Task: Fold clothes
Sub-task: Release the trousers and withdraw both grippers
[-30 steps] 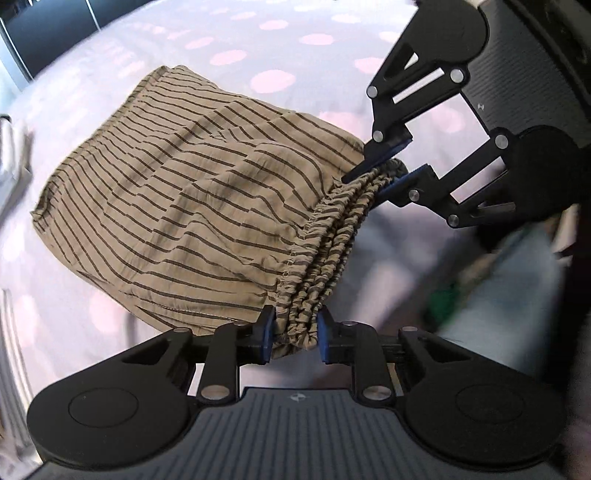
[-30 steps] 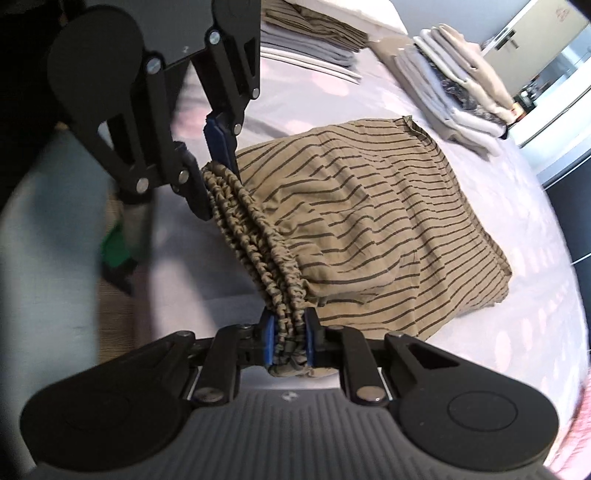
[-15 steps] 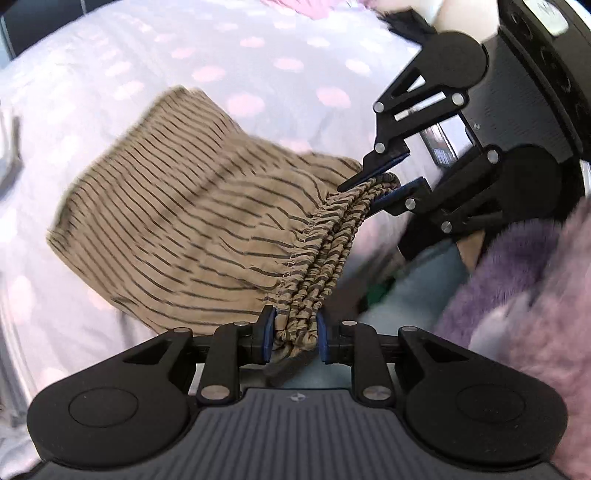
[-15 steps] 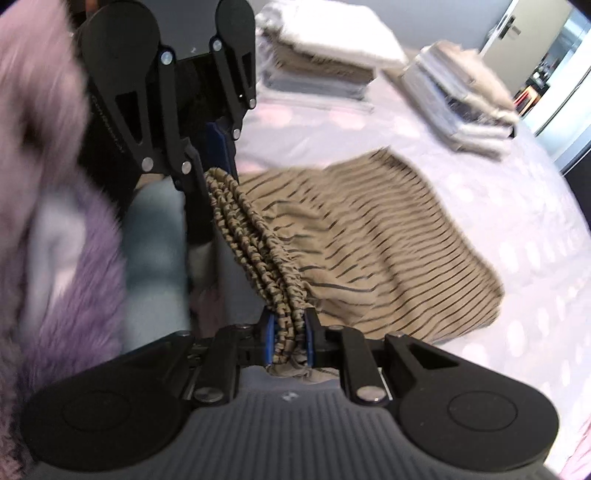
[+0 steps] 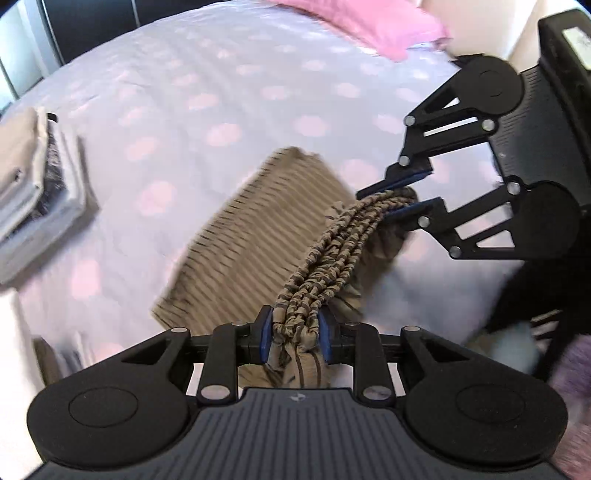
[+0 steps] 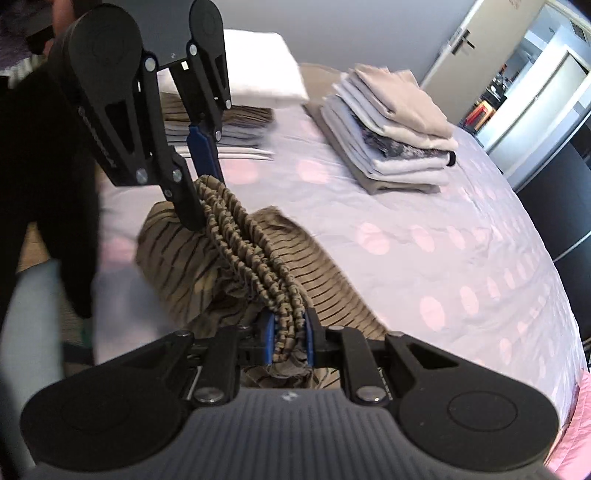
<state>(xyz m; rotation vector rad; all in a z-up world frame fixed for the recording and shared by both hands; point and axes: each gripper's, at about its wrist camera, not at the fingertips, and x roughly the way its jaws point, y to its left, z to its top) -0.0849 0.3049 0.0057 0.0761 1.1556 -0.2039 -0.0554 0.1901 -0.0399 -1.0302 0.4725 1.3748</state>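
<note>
A tan garment with dark stripes (image 5: 251, 240) hangs by its gathered elastic waistband (image 5: 332, 258), which is stretched between both grippers above the bed. My left gripper (image 5: 293, 332) pinches one end of the waistband between its blue pads, and its jaws are opening slightly with the fabric still pressed between them. My right gripper (image 5: 399, 195) is shut on the other end. In the right wrist view the right gripper (image 6: 290, 336) clamps the waistband (image 6: 255, 251), the left gripper (image 6: 201, 177) holds the far end, and the garment (image 6: 332, 280) droops, its lower part trailing on the bed.
The bedspread (image 5: 221, 92) is lilac with pink dots. A pile of folded clothes (image 6: 395, 136) and a second pile (image 6: 236, 110) sit at its far side. A pink pillow (image 5: 369, 26) lies at the top. A dark sleeve (image 6: 37, 166) is at the left.
Both grippers have risen and carried the waistband up and over the bed. The garment, earlier spread flat, now hangs bunched with only its lower part on the bedspread.
</note>
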